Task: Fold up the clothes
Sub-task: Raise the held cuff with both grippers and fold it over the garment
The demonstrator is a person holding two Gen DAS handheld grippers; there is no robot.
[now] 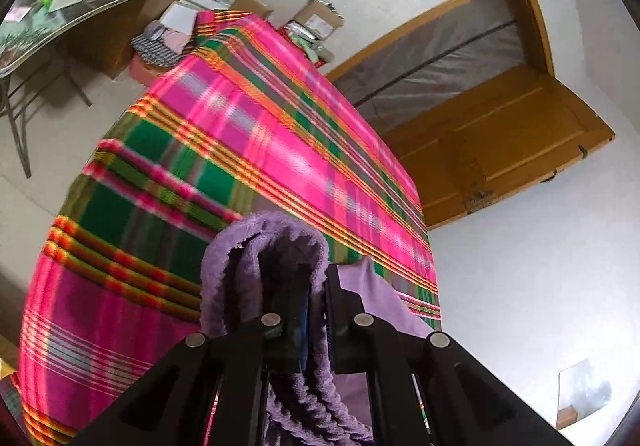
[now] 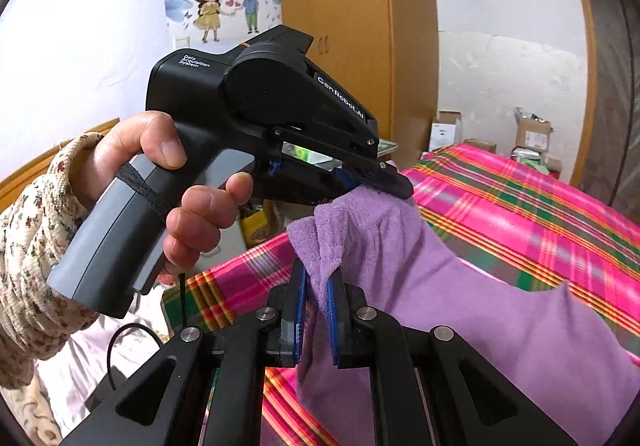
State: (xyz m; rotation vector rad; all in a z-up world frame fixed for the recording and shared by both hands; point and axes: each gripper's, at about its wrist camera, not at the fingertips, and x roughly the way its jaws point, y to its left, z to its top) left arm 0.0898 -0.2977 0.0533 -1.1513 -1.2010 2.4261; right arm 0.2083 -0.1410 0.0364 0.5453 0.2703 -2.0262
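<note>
Bed top: the plaid bedspread (image 1: 248,133) lies bare along its length, open to pass over.
Far end: cardboard boxes (image 1: 320,19) crowd it.
Right gripper's front: left gripper (image 2: 384,185) just beside, purple garment (image 2: 460,286) draped between.

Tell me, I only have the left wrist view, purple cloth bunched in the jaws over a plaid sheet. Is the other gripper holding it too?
Observer: Yes. The right gripper is shut on the purple garment, close beside the left gripper.
Operator: Is the cloth lifted?
Observer: Its gripped edge is up; the rest drapes down over the plaid bedsheet.
Operator: Who holds the left one?
Observer: A hand in a floral sleeve grips its handle.
</note>
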